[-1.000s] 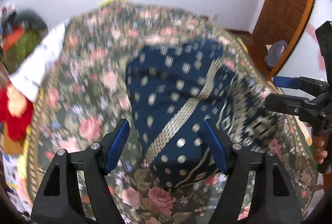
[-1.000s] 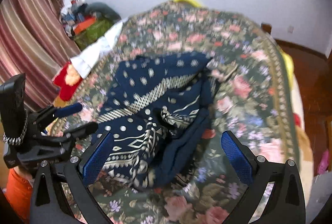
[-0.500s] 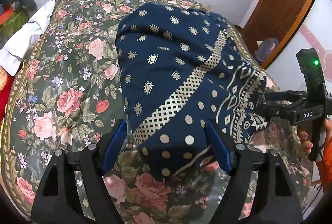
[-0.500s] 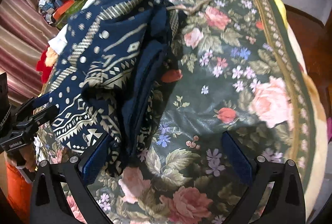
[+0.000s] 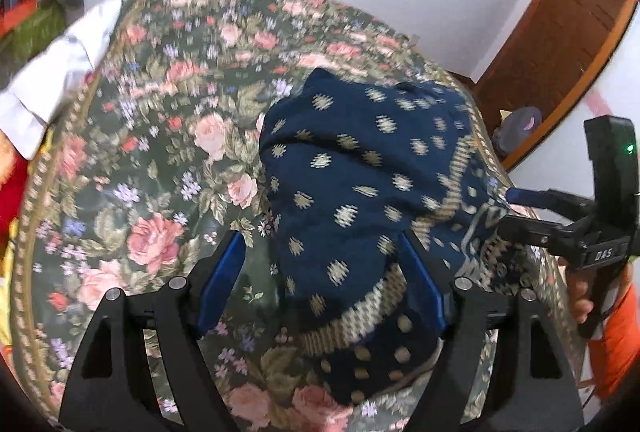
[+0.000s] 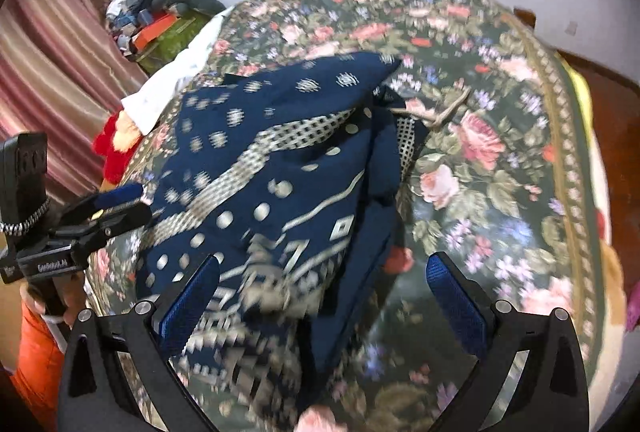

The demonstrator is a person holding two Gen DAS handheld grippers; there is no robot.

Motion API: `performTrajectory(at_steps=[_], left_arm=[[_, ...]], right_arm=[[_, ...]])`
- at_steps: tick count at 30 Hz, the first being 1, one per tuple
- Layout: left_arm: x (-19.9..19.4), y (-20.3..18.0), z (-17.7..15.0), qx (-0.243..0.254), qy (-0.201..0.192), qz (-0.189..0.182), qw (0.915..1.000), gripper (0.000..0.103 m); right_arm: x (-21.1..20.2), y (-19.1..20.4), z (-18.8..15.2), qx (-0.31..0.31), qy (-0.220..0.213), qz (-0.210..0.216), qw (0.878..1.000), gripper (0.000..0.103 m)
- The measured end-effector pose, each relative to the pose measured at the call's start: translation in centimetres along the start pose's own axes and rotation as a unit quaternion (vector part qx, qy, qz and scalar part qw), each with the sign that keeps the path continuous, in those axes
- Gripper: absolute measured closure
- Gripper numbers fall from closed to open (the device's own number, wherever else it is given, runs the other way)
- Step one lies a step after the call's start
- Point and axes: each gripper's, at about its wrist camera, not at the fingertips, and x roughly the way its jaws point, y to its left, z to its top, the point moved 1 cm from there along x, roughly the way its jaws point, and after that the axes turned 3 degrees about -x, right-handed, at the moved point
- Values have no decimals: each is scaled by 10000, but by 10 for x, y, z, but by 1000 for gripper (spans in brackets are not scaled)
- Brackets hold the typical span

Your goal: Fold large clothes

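I see the blue cloth [image 5: 360, 200] lying in a bunched heap on the flowery bed cover [image 5: 152, 168]. My left gripper [image 5: 320, 272] is wide open, and the near end of the cloth sits between its fingers. My right gripper [image 6: 324, 296] is wide open too, with the cloth's patterned edge in its gap. A white cloth [image 5: 52, 80] lies at the bed's far left edge.

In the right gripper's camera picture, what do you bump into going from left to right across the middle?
Striped curtain → left gripper → navy patterned garment → flowery bedspread → wooden floor.
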Motion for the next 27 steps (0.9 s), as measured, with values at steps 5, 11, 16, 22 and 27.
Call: performTrajectory(at_steps=[5,11,16,22,27], left_arm=[[39,24,4,-728,481,-822,9928,22],[69,39,5,-1131,824,-1385,9804,10],[85,45,5,-1338,988,-1822,9691,7],[107,47,3,-1696,1209,-2364,9491,7],[101,34,7,-1367,1047,-2296,9579,23]], right_arm=[[47,-22,7,470,463,431,9969,0],[74,-28,8,588,654,1010,9910,0],[89,-20,18,469,648,1355,9875,0],[99,-22,22,705,434,1643,9829,5],[94,-33,18,835,411,1909,9772,36]])
